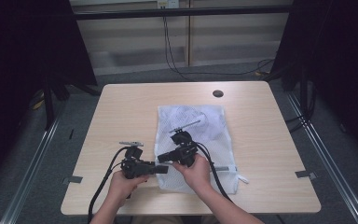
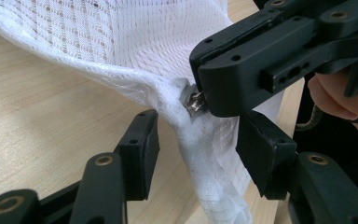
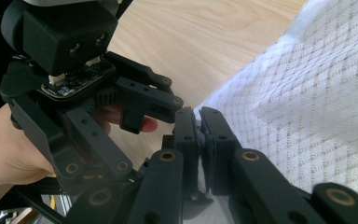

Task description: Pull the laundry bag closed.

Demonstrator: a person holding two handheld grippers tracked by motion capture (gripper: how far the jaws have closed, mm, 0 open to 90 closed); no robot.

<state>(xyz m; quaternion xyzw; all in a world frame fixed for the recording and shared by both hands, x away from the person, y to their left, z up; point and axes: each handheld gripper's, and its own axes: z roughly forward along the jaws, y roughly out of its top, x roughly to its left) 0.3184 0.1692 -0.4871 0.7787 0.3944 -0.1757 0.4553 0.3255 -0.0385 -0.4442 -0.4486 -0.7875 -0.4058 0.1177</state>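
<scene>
We see the white mesh bag lying on the table, its corner bunched between our fingers; our right gripper pinches its metal zipper pull; our left gripper stands half-open around the fabric, pads not pressing.

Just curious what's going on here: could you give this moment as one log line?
work: white mesh bag on table | right claw: shut on zipper pull | left claw: open around bunched mesh

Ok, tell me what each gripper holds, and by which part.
The right gripper is shut on the white mesh bag at its metal zipper pull. The left gripper holds nothing yet: the bag's bunched corner hangs between its open jaws.
</scene>
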